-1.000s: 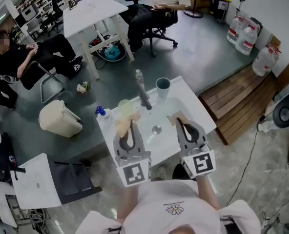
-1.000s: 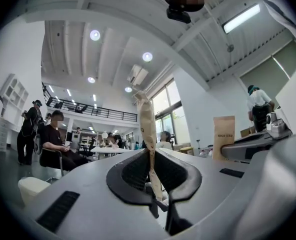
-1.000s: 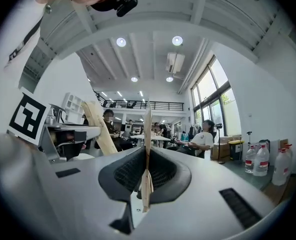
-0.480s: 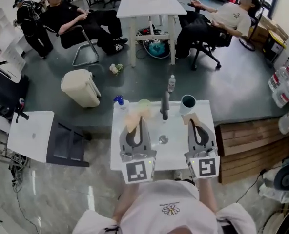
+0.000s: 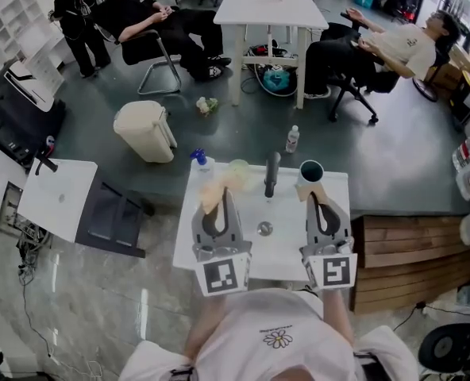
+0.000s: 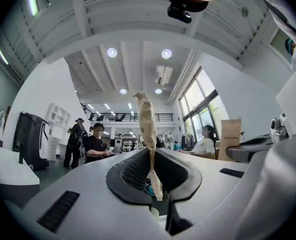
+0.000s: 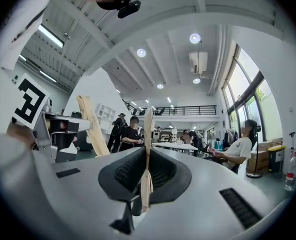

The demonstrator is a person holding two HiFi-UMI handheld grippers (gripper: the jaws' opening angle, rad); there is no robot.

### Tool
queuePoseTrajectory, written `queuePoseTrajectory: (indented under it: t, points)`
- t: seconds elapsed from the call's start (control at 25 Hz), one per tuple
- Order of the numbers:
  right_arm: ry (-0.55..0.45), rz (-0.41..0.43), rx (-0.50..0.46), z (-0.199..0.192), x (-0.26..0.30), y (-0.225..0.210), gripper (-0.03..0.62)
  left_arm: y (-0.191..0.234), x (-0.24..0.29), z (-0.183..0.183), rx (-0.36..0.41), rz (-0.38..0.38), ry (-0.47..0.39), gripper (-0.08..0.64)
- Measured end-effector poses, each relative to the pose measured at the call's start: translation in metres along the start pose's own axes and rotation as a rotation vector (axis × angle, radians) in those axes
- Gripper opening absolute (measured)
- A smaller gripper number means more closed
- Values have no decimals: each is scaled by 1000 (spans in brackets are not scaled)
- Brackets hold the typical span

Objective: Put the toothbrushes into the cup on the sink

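Observation:
In the head view a white sink (image 5: 211,248) carries a dark faucet (image 5: 272,174) and a drain (image 5: 264,228). A dark cup (image 5: 310,171) stands at the back right of the sink, and a pale green cup (image 5: 238,169) stands left of the faucet. My left gripper (image 5: 217,195) hangs over the sink's left side, shut on a paper-wrapped toothbrush (image 5: 209,190) (image 6: 147,126). The right gripper (image 5: 314,198) is just in front of the dark cup, shut on a second wrapped toothbrush (image 5: 307,190) (image 7: 148,134). Both toothbrushes stick out past the jaws.
A blue-capped spray bottle (image 5: 198,160) stands at the sink's back left corner, and a clear bottle (image 5: 292,139) behind it. On the floor are a cream waste bin (image 5: 145,131) and wooden boards (image 5: 410,252). People sit on chairs around a white table (image 5: 267,6).
The head view has swung round, so the sink now sits square in the picture. Both grippers stay over the sink, still holding their toothbrushes.

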State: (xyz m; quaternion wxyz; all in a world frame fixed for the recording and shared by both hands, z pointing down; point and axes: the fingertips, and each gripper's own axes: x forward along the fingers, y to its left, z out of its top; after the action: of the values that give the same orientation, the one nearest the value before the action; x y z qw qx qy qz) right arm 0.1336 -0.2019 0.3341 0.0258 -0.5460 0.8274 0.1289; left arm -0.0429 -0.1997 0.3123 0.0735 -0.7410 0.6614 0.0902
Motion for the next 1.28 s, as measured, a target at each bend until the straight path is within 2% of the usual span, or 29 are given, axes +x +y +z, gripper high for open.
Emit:
queuePoseTrajectory:
  t: [0.24,0.44,0.56,0.72,0.88,1.04,1.16,1.28]
  points:
    - [-22,17,29,3,1,0,15,-1,4,-2,20,8,-7,35]
    - [-3,5,59,0,-1,-1,15,-1,3,0,26,-3,-3,35]
    - [12,-5,103,0,4,-11,15,0,3,2,26,-7,1,34]
    - [47,-27,106,0,21,-34,15,1,0,2,25,-6,10,35]
    - [66,-61,140,-12,40,-59,15,2,-3,-3,26,-5,22,35]
    - [95,-99,109,-32,62,-82,15,2,-3,-1,48,-7,22,35]
    - [156,-126,81,-56,73,-93,15,3,-4,-2,90,-15,22,35]
    - [219,-136,74,-83,77,-97,15,4,-5,-4,57,6,34,34]
